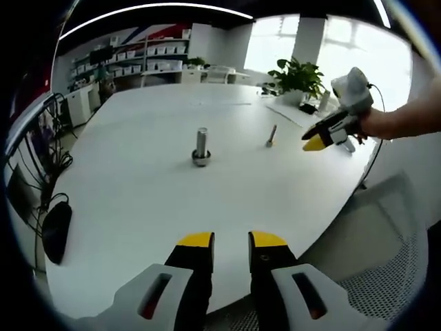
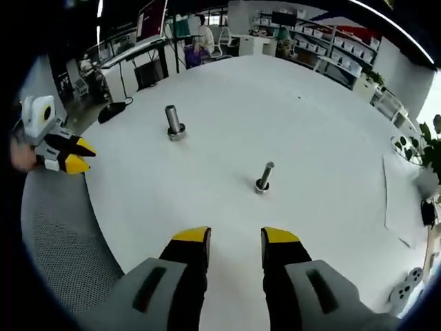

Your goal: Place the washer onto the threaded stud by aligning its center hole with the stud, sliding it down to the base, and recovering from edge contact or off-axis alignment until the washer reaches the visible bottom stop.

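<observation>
Right gripper (image 2: 235, 241) low over white table (image 2: 227, 103), jaws apart, nothing between; threaded stud (image 2: 264, 176) upright just ahead, washer at its base; thick steel cylinder (image 2: 173, 122) farther left; left gripper (image 1: 231, 245) jaws apart, empty, table edge below; potted plant (image 1: 298, 76) far

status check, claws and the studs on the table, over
Left claw open, empty, at the table edge. Right claw open, empty. Thick stud and thin stud upright on white table, nothing between.
</observation>
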Tool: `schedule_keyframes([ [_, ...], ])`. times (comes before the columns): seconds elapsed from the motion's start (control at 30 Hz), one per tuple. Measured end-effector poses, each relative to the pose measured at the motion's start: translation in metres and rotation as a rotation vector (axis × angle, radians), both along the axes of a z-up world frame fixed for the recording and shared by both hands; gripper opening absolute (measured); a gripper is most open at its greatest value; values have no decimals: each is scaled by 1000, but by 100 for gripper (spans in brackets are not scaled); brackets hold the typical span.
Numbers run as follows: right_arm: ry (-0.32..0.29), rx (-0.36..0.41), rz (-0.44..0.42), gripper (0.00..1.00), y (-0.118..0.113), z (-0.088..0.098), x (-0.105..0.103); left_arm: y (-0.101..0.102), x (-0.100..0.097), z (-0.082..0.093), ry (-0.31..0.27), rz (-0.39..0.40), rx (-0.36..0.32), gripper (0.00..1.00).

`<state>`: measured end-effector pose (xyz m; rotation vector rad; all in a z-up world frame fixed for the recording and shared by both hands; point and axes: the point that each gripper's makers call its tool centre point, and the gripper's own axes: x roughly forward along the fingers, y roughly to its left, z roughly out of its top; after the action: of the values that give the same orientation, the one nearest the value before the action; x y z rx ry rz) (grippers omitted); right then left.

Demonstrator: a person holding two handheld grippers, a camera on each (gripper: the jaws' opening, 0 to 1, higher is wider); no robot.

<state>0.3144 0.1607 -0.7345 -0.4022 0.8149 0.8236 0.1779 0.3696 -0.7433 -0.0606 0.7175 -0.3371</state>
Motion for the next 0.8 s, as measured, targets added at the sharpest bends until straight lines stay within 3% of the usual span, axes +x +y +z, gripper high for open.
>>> schedule_keyframes([
  [0.17,-21,63,-3,32,0,10,-17,2,0,2,-5,16,-8,18],
  [0.27,-15,86,-19,33,-5,9,-26,7,2,2,-14,31,17,19],
  [0.5,-26,152,-43,34,-11,10,-47,9,3,5,-25,56,1,21],
  [0.8,-45,239,-109,37,-23,18,-53,11,2,3,-7,74,-5,24],
])
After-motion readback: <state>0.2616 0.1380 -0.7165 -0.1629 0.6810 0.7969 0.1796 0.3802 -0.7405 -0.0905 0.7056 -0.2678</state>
